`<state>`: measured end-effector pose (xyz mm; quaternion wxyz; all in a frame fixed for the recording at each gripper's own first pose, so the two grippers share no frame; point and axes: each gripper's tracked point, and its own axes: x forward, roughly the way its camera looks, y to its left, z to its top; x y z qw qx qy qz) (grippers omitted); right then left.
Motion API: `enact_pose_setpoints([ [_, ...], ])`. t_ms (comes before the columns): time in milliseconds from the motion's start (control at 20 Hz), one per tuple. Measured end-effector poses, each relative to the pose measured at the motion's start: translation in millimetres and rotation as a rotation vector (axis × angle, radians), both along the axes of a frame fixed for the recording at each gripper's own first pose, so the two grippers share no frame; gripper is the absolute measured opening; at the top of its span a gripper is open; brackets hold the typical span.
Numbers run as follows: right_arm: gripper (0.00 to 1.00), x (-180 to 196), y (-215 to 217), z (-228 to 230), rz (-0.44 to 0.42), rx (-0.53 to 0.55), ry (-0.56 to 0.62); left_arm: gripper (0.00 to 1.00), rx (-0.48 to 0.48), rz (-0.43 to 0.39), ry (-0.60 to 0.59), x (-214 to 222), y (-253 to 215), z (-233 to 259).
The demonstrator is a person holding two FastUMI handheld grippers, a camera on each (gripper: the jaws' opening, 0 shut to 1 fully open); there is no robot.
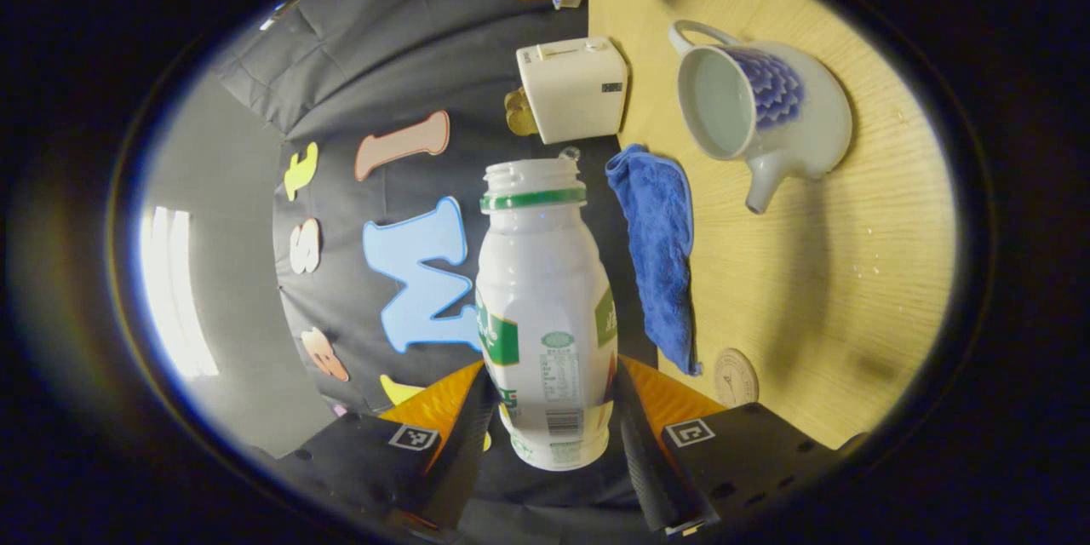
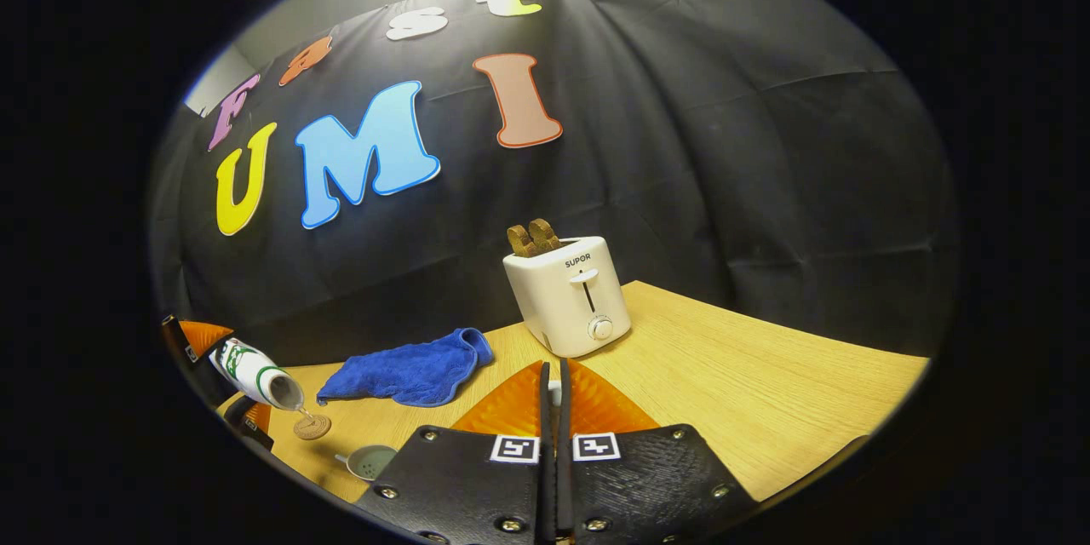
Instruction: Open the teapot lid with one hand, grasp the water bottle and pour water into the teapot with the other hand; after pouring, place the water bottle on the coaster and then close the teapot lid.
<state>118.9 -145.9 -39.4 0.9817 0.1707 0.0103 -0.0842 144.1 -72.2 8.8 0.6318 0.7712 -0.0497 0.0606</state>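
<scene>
My left gripper [image 1: 553,387] is shut on the lower body of a white water bottle [image 1: 541,289] with a green neck ring and no cap. In the right gripper view this bottle [image 2: 255,375] hangs tilted, mouth down, above the teapot [image 2: 370,461], with a thin dribble at its mouth. The white teapot [image 1: 766,115] with a blue pattern stands on the wooden table [image 1: 851,315], lid off, water inside. My right gripper [image 2: 553,375] is held high over the table, fingers pressed nearly together on a pale sliver, the teapot lid [image 2: 553,393]. A round coaster [image 1: 735,376] lies beside the cloth.
A blue cloth [image 1: 660,255] lies between the teapot and the booth wall. A white toaster [image 1: 572,89] with bread in it stands at the back of the table. A few water drops [image 1: 869,264] dot the wood near the teapot.
</scene>
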Motion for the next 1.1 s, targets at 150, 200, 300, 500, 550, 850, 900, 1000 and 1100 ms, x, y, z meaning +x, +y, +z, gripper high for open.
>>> enact_pose_setpoints([
  [150, 0.00, -1.0, -0.8, -0.4, 0.000, 0.004, 0.002, 0.87, 0.005, -0.010, 0.002, 4.0, -5.2, 0.5],
  [200, 0.00, -0.2, -1.2, -0.5, 0.000, 0.006, 0.002, 0.87, 0.005, -0.012, 0.001, 3.8, -5.8, 0.9],
  [300, 0.00, -0.1, -1.0, -1.5, 0.000, 0.008, 0.004, 0.87, 0.012, -0.010, 0.000, 2.7, -5.9, 1.4],
  [500, 0.00, -0.4, -1.5, -0.1, -0.001, 0.006, 0.002, 0.82, 0.029, -0.008, -0.004, 2.4, -4.5, 4.9],
  [550, 0.00, -0.4, -1.6, 0.1, -0.001, 0.007, 0.002, 0.79, 0.033, -0.007, -0.006, 1.8, -4.7, 5.4],
  [850, 0.00, -0.1, 0.0, -0.8, 0.004, 0.008, 0.005, 0.87, 0.060, -0.007, -0.012, 1.8, -5.0, 6.3],
  [900, 0.00, 0.1, 0.3, -1.2, 0.003, 0.006, 0.006, 0.87, 0.064, -0.009, -0.010, 1.7, -4.4, 4.4],
  [1000, 0.00, -0.2, 0.5, -1.2, 0.004, 0.004, 0.006, 0.87, 0.074, -0.008, -0.009, 1.2, -4.4, 5.5],
  [1100, 0.00, 0.4, 0.9, -1.0, 0.006, 0.006, 0.006, 0.87, 0.082, -0.005, -0.008, 2.3, -3.1, 4.6],
])
